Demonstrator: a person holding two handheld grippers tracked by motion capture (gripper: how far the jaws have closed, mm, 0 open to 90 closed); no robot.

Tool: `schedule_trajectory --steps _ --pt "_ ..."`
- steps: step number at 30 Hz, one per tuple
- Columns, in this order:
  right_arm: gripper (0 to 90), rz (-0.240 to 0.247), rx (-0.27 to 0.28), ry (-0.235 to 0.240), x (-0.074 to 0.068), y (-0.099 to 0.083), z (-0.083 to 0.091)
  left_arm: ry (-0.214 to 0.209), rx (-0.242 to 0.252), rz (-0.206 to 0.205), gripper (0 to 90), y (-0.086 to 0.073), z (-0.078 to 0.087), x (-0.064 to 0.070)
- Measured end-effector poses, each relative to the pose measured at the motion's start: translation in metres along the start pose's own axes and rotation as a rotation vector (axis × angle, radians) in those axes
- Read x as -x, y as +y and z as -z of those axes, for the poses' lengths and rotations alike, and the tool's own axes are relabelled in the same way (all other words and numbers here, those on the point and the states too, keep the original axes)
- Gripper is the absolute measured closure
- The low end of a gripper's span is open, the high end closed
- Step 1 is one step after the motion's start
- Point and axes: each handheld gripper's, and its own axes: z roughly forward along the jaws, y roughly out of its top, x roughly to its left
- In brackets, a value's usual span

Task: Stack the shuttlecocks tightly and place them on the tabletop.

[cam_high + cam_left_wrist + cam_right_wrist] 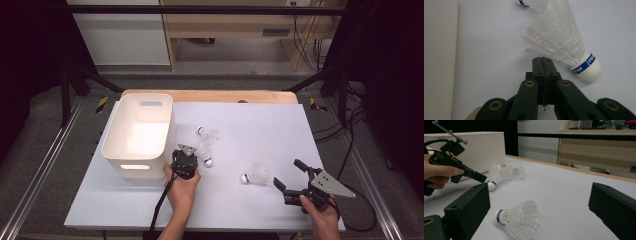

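Forearms come in from the bottom of the high view, each hand holding a claw over the white tabletop [260,125]. On that view's left, the left claw [187,151] sits just beside the white bin [137,132] and points at a near shuttlecock [205,154] whose cork faces the person; a far shuttlecock [207,133] lies just beyond it, and the two feather skirts seem to meet. Well to the right, the right claw [289,174] has its jaws spread wide, with a third shuttlecock [255,176] lying on its side near their tips. From the left gripper view, the left claw [543,62] has its jaws pressed together with nothing between them, the tips close against the feathers of the near shuttlecock [564,47], the bin's wall [439,50] at the left edge. From the right gripper view, the right claw [539,202] gapes open and empty around the third shuttlecock [520,218], which rests on the tabletop between the jaws, apart from both; farther off is the left claw [481,178] beside the other two shuttlecocks.
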Motion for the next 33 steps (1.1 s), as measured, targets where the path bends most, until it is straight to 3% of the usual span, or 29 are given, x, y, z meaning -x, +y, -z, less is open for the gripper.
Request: schedule_trajectory --steps 12,22,33 --pt "4.1 0.006 -0.001 0.003 0.000 0.000 0.000 -0.038 -0.023 -0.004 90.0 0.011 -0.013 0.001" --pt "4.1 -0.001 -0.002 0.006 -0.001 0.000 0.000 -0.062 -0.024 -0.045 90.0 0.018 -0.015 0.013" --pt "4.1 0.002 -0.001 0.005 0.001 0.000 0.001 -0.104 -0.033 -0.061 90.0 0.024 -0.020 0.026"
